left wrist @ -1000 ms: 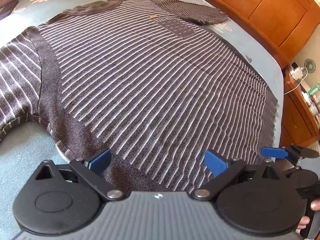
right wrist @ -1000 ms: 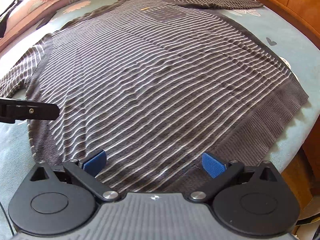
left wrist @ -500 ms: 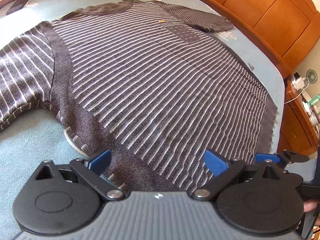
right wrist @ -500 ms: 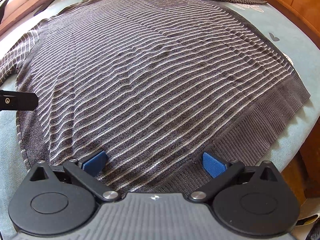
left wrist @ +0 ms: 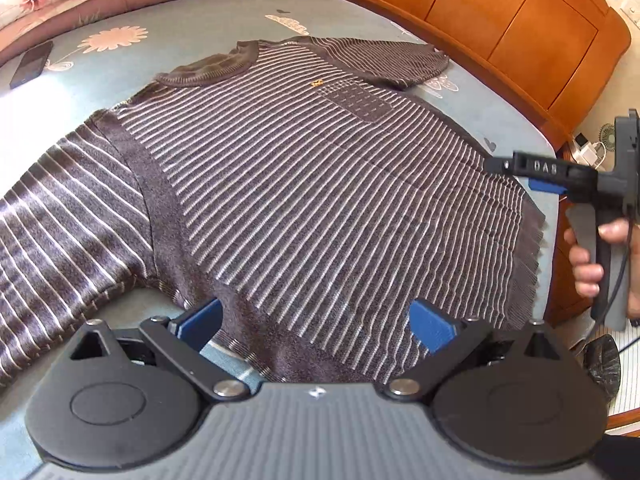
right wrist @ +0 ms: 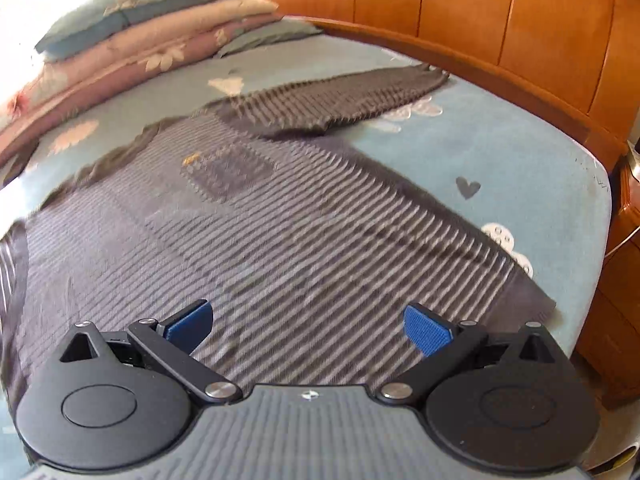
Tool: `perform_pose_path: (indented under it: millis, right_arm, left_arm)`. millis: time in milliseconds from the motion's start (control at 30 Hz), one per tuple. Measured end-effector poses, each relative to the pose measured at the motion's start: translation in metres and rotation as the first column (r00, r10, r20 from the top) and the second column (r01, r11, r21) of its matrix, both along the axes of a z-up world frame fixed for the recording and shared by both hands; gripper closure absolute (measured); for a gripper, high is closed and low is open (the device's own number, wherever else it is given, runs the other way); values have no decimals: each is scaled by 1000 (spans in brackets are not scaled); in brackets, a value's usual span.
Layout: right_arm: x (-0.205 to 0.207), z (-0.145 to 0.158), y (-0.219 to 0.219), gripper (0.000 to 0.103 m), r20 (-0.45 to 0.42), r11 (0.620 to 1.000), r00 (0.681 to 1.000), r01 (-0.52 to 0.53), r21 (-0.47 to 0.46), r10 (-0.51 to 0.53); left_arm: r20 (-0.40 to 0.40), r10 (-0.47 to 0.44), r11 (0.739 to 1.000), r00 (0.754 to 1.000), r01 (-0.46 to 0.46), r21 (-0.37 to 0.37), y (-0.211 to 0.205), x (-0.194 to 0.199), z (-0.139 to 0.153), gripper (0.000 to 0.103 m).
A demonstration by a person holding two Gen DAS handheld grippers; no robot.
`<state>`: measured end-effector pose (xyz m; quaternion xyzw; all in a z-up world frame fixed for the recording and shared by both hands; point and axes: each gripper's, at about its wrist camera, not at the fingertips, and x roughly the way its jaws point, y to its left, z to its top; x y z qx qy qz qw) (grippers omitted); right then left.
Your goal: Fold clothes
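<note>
Striped sweater [left wrist: 320,184] flat, front up, on blue floral bed [left wrist: 192,28], both sleeves spread out, collar toward pillows [right wrist: 132,40]. Left gripper [left wrist: 316,320] over hem corner near left sleeve, fingers apart, holding nothing. Right gripper [right wrist: 306,326] over lower body of sweater, fingers apart, empty; right view blurred. Phone [left wrist: 31,65] on bed beyond collar. Wooden headboard [left wrist: 500,20] along far side
</note>
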<state>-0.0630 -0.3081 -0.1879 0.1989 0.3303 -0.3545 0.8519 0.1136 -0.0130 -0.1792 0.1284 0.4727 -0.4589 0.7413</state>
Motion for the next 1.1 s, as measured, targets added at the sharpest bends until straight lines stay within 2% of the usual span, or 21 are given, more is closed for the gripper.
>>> perform_pose_path:
  millis: [100, 267, 367, 467, 567, 600, 700, 867, 1100]
  right_arm:
    - [21, 2, -39, 0, 89, 1000, 996, 19, -22, -17]
    - [69, -9, -105, 0, 170, 1000, 985, -16, 1, 15]
    - [90, -22, -145, 0, 234, 995, 972, -38, 97, 14]
    - [102, -44, -180, 0, 284, 973, 958, -34, 228, -33]
    - [102, -69, -203, 0, 341, 922, 934, -33, 387, -109]
    - [101, -76, -208, 0, 351, 910, 928, -31, 413, -128]
    - [91, -92, -216, 0, 390, 886, 908, -49, 461, -153]
    - [64, -100, -226, 0, 451, 850, 877, -105, 516, -165]
    - [12, -107, -243, 0, 487, 799, 844, -127, 588, -224]
  left_arm:
    - [17, 22, 999, 1000, -23, 26, -10, 11, 2, 4]
    - [9, 112, 993, 994, -112, 35, -50, 20, 2, 4]
    - [-4, 167, 986, 986, -167, 16, -83, 24, 3, 4]
    - [-18, 222, 975, 975, -222, -2, -115, 29, 4, 4]
    - [23, 195, 981, 981, -195, -9, -152, 37, 10, 4]
    - [38, 184, 983, 982, -184, -11, -164, 40, 12, 4]
    - [52, 146, 989, 988, -146, -6, -195, 44, 16, 4]
    - [69, 66, 998, 995, -68, 19, -236, 42, 17, 4]
    - [35, -16, 1000, 999, 16, 11, -283, 32, 12, 4]
